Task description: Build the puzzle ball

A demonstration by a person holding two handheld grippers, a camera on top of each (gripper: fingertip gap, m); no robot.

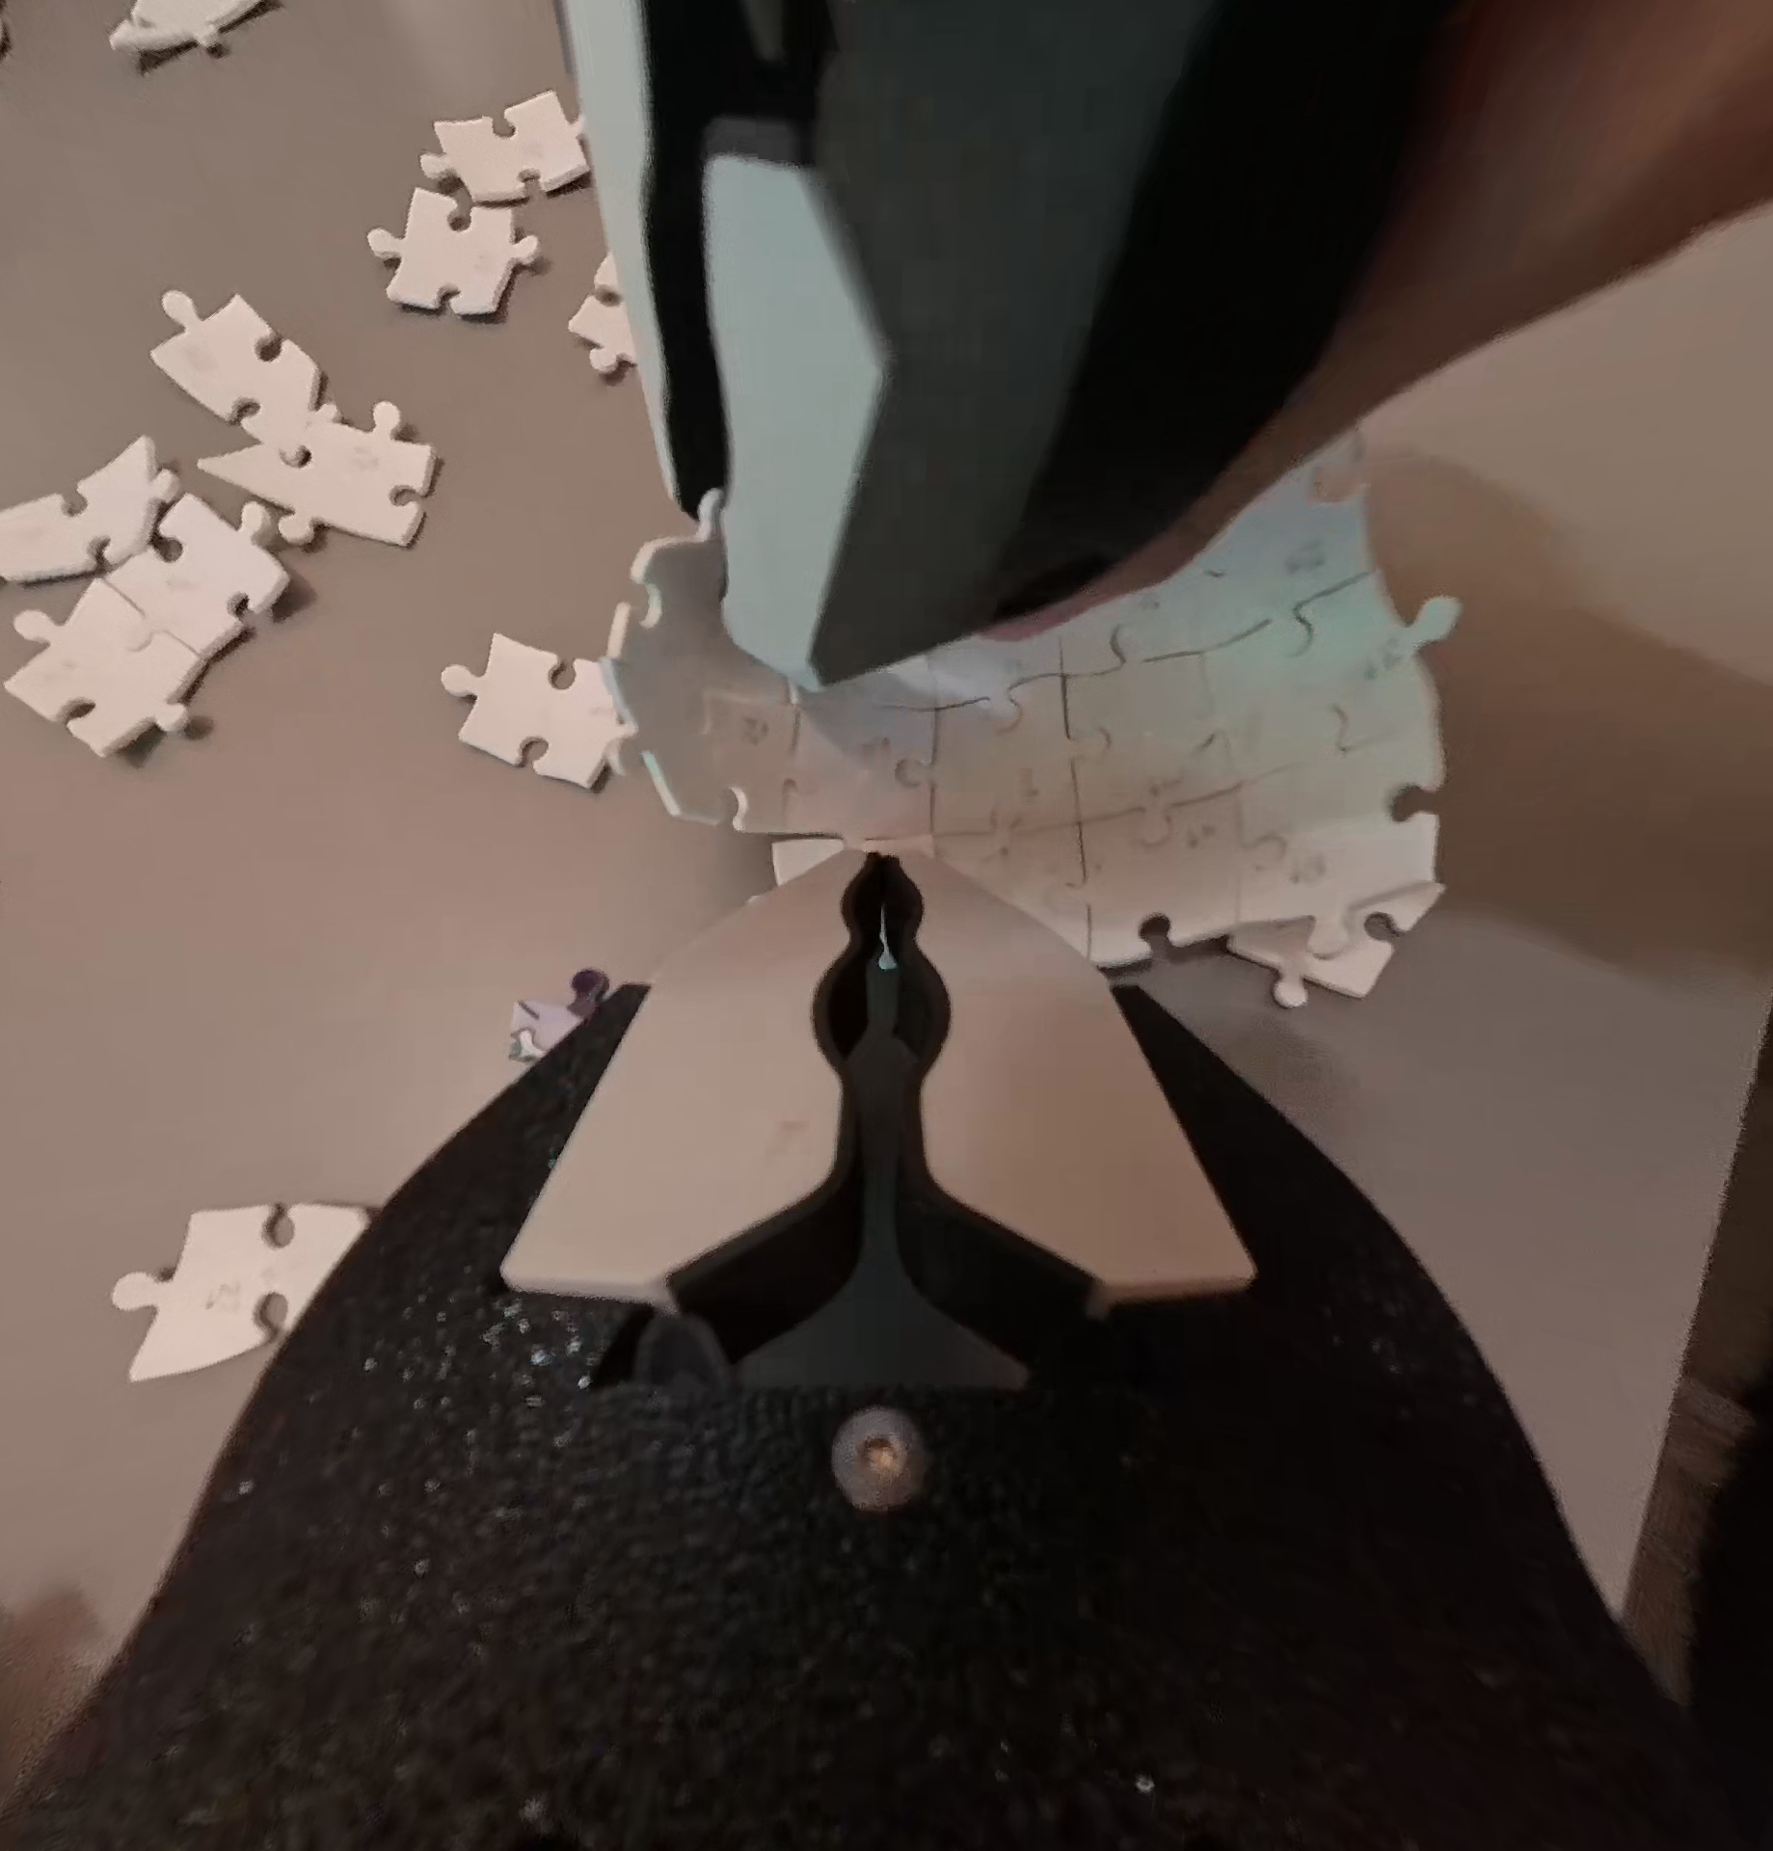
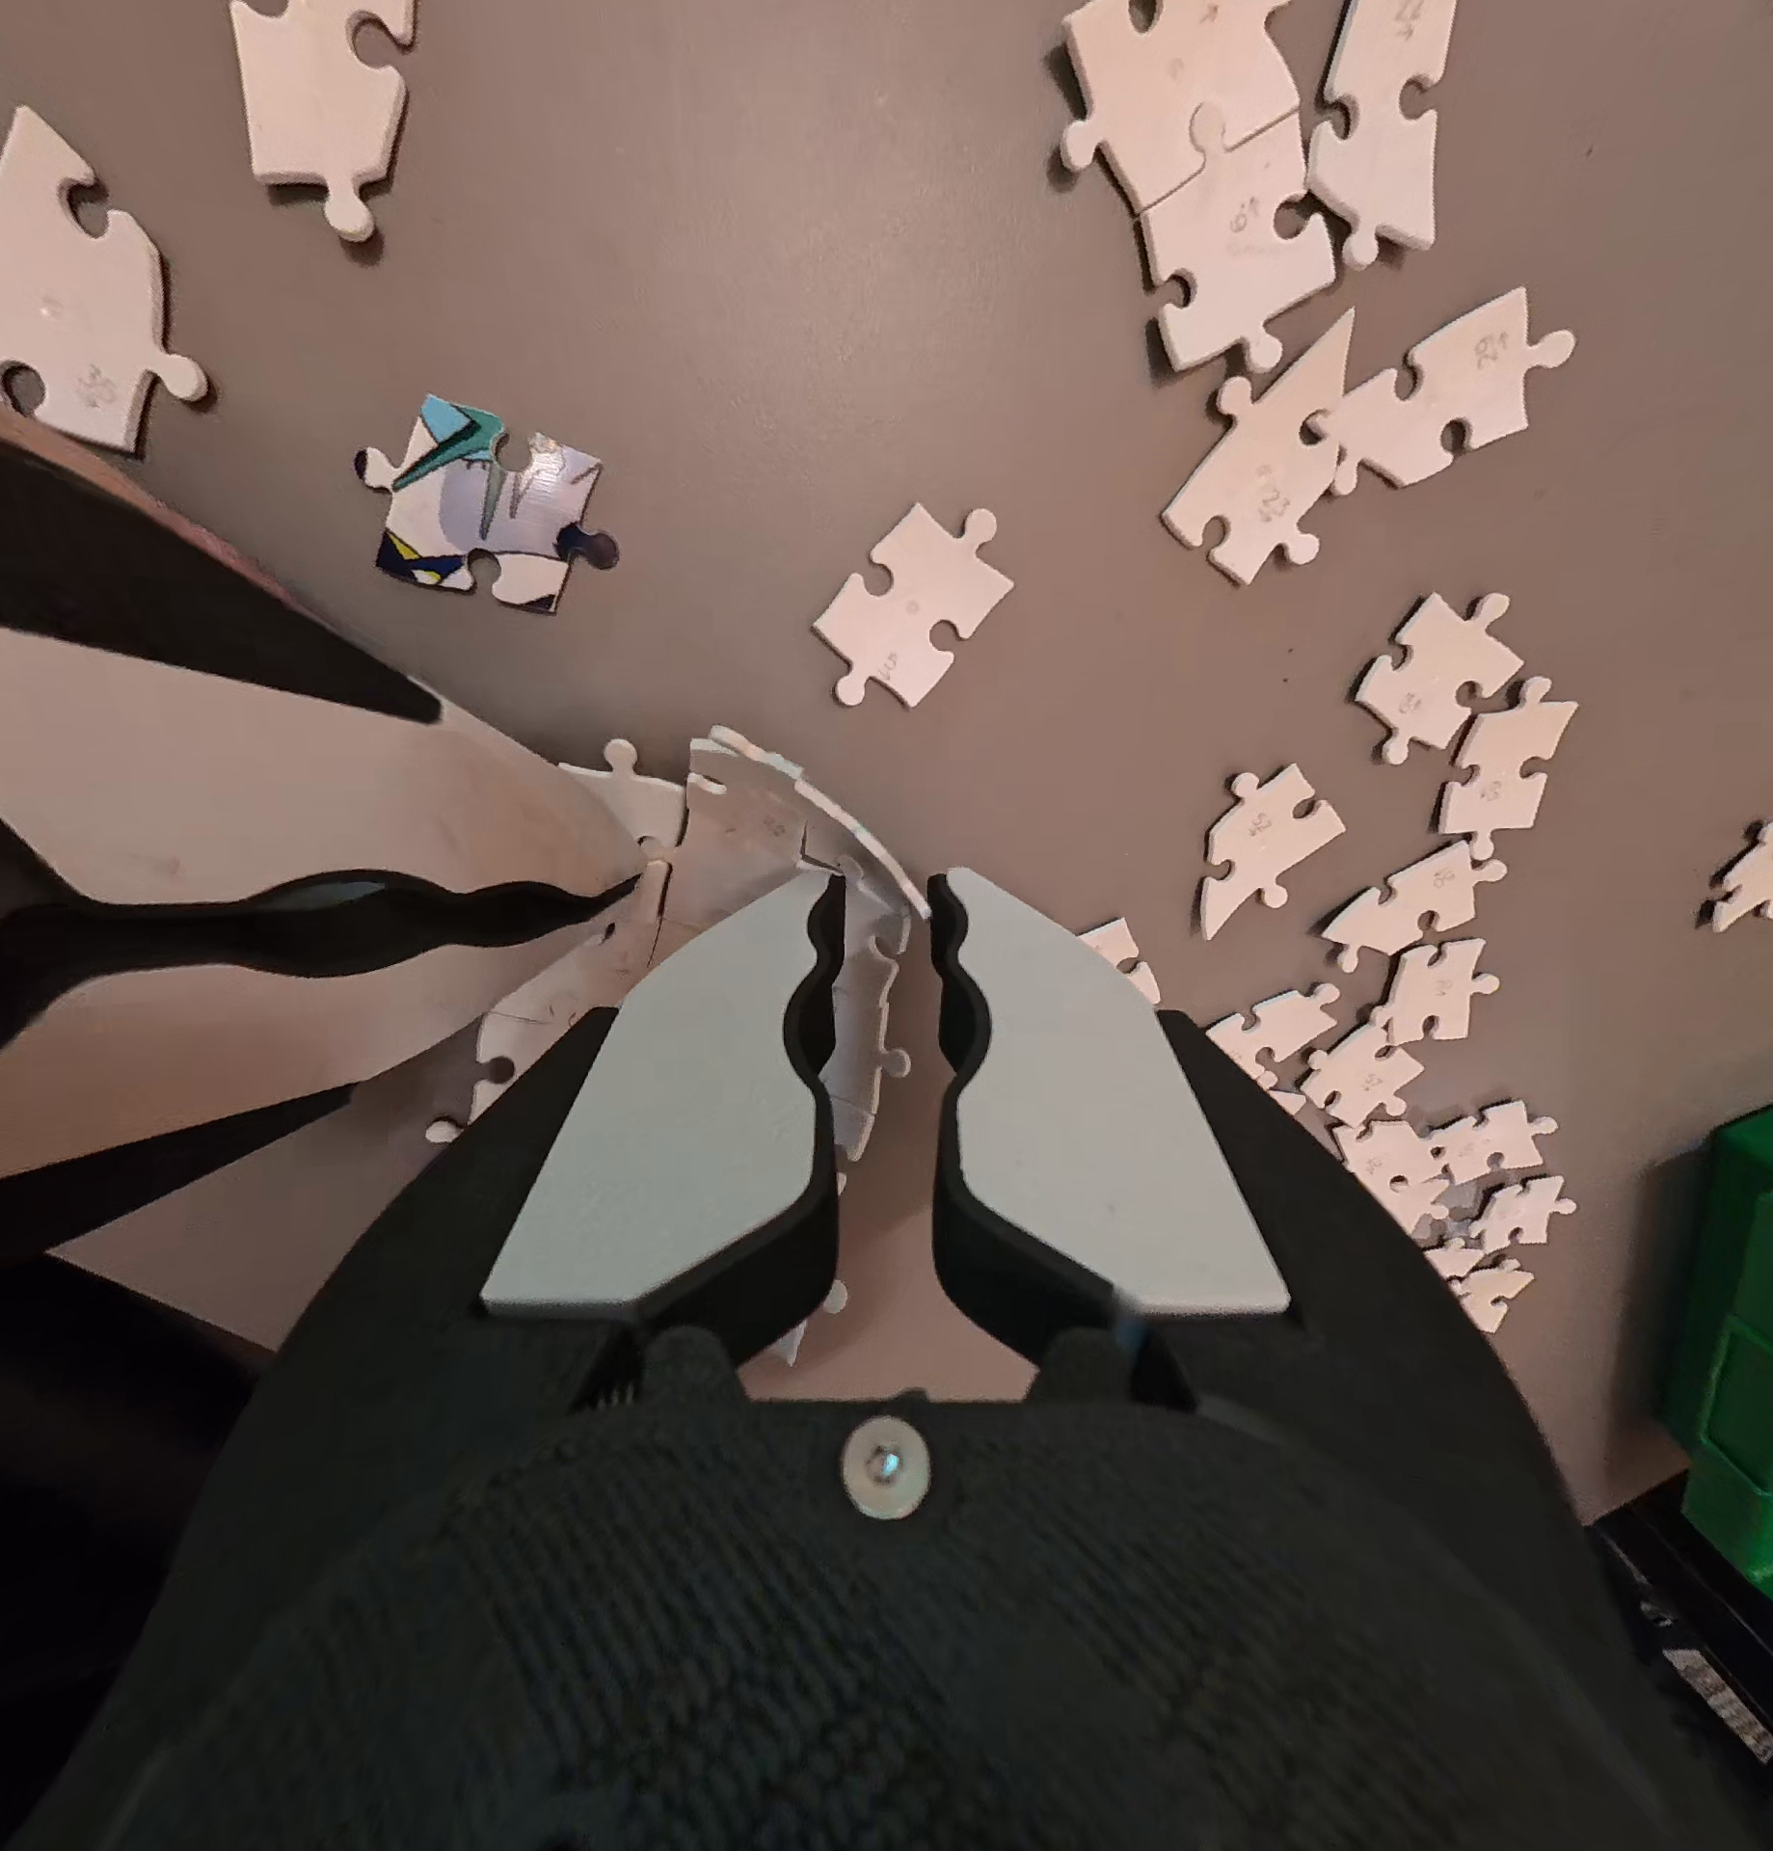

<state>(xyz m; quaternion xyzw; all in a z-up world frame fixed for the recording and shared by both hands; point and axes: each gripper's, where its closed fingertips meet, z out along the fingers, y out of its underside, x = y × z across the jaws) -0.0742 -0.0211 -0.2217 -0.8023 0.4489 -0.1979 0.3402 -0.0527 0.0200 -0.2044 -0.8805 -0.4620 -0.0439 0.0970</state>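
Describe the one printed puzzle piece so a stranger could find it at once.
On the grey table, look just beyond the left gripper, which is clamped on the curved assembled section. The printed piece lies alone there. It alone shows teal, blue and white colour; all other loose pieces lie blank white side up.

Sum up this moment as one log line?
left tongs: shut on curved white assembled puzzle panel | right tongs: open beside panel

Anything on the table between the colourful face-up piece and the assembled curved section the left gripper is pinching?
No. In the right wrist view, only bare grey table separates the colour-printed puzzle piece from the curved white assembled section, held by the left gripper.
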